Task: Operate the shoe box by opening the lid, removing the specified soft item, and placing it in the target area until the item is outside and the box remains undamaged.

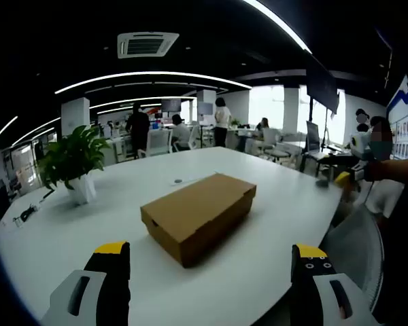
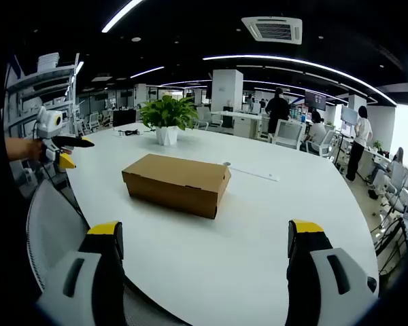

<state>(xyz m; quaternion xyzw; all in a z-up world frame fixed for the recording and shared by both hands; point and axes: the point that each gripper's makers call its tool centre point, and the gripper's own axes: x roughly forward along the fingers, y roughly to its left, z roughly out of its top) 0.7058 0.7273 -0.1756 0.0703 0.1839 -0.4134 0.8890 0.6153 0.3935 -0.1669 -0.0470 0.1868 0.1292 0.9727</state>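
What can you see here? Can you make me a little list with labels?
box: brown box, lid shut, lying on the table
table: white table
plant: plant in a white pot, past the box
left tongs: left tongs open, short of the box
right tongs: right tongs open, short of the box
chair: chair at the table's edge

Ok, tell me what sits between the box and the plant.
In the left gripper view, only bare white table lies between the box and the plant. The right gripper view shows the same gap.
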